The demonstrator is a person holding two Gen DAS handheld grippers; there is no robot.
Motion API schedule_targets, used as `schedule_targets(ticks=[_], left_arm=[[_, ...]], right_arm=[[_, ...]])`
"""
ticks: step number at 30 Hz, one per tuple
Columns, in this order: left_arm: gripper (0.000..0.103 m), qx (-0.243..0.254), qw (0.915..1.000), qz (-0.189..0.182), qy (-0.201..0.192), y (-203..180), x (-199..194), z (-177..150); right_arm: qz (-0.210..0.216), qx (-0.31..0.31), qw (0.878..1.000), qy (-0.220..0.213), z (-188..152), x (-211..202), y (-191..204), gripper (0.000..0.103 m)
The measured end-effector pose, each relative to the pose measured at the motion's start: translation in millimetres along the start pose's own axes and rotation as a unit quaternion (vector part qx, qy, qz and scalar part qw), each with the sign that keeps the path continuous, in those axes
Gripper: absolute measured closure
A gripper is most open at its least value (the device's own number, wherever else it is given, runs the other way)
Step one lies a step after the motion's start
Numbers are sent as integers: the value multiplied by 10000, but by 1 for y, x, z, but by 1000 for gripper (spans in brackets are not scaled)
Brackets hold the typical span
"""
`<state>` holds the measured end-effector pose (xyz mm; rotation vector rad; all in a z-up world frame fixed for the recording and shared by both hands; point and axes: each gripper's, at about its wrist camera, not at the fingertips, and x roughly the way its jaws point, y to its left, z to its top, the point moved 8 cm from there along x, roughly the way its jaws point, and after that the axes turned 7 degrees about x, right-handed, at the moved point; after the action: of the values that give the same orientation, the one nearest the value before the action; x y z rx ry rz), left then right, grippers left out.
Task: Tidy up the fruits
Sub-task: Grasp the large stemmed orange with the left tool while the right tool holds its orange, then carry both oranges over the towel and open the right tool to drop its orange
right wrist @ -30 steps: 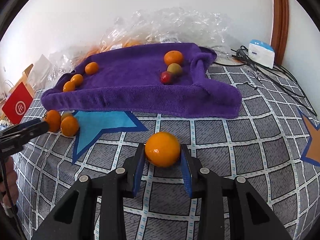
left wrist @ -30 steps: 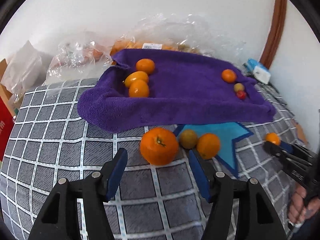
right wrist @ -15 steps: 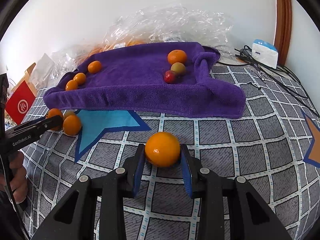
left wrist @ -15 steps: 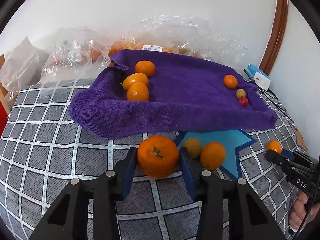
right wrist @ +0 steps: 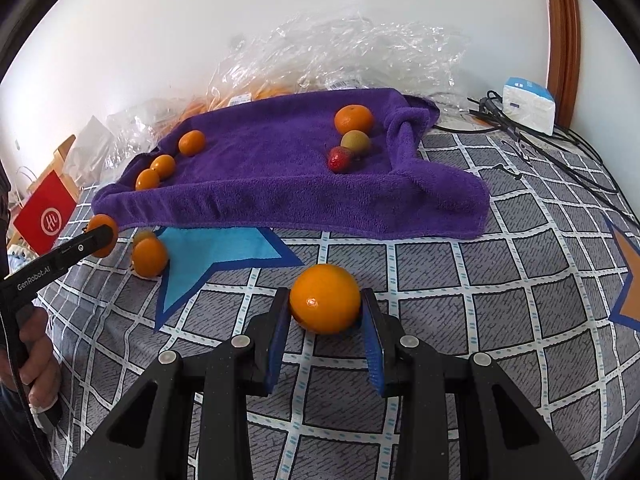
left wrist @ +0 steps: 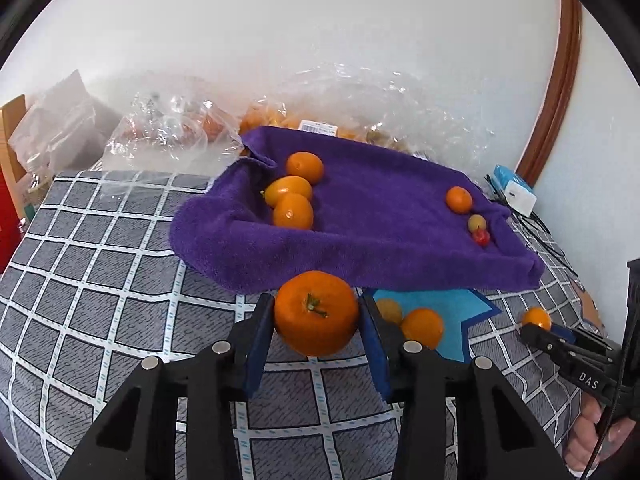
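My left gripper (left wrist: 316,316) is closed on the stemmed orange (left wrist: 316,313), pads at its widest middle, just in front of the purple towel (left wrist: 384,216). My right gripper (right wrist: 325,308) clamps a smooth orange (right wrist: 325,298) over the checked cover (right wrist: 460,280). Both fruits look firm, round and a little slippery, so I judge a gentle grip across the middle is best.

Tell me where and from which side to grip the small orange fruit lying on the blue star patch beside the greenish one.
Take the small orange fruit across its widest middle, coming from above and the near side. It is round and smooth, so off-centre pads would slip. The greenish fruit touches its far left, and the purple towel edge lies close behind, blocking a rear approach.
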<state>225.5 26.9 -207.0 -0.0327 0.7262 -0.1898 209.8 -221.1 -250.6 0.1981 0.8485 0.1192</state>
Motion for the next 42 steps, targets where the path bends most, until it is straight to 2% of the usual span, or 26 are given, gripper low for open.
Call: schedule_targets(ticks=[16, 27, 34, 42], left_arm=[[63, -206, 9991, 61, -358, 9, -15, 5], [63, -377, 9982, -33, -462, 13, -20, 8], [63, -483, 9977, -1, -465, 18, -19, 8], [63, -534, 9972, 25, -521, 20, -20, 10]], right_arm=[[115, 23, 9999, -71, 2, -4, 2, 69], [347, 161, 9992, -125, 3, -7, 2, 69], [590, 461, 9972, -45, 4, -6, -5, 69], [414, 462, 9980, 86, 6, -4, -6, 69]])
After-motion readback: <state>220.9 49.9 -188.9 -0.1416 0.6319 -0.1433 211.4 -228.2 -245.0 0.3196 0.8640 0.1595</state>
